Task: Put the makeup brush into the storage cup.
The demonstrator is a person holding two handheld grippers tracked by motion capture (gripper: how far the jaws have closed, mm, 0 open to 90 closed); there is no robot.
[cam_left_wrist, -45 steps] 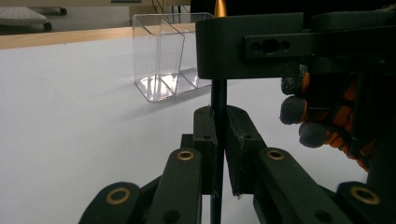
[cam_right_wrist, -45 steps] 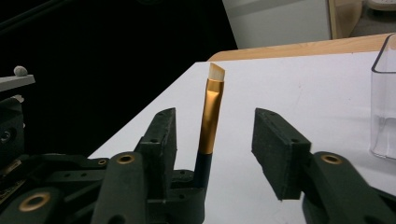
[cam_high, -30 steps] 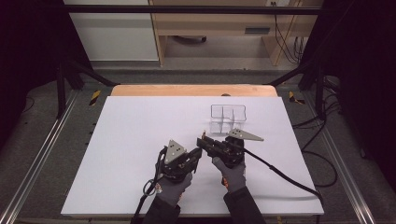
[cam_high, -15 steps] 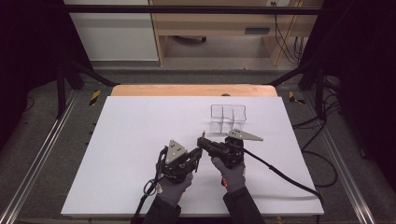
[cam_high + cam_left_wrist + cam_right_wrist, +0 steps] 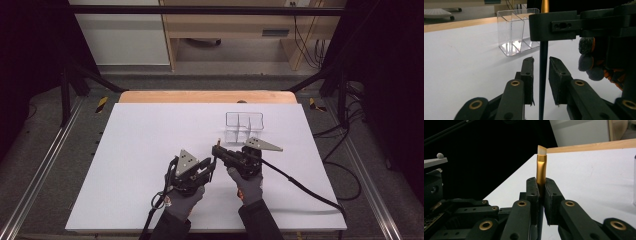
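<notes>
A thin brush with a black handle (image 5: 543, 75), a gold ferrule (image 5: 541, 168) and a pale angled tip stands upright between the two grippers near the table's middle front. My right gripper (image 5: 541, 181) is shut on it just below the ferrule; from above it lies level, pointing left (image 5: 216, 149). My left gripper (image 5: 541, 60) sits lower, with the handle between its pads and a narrow gap on each side. Its jaws have just been opening. In the high view the left gripper (image 5: 212, 167) is right beside the right one.
A clear plastic organiser with several compartments (image 5: 244, 125) (image 5: 516, 30) stands just behind the grippers. The white table (image 5: 145, 135) has a wooden strip at its far edge. Black cables trail off to the right and toward the front.
</notes>
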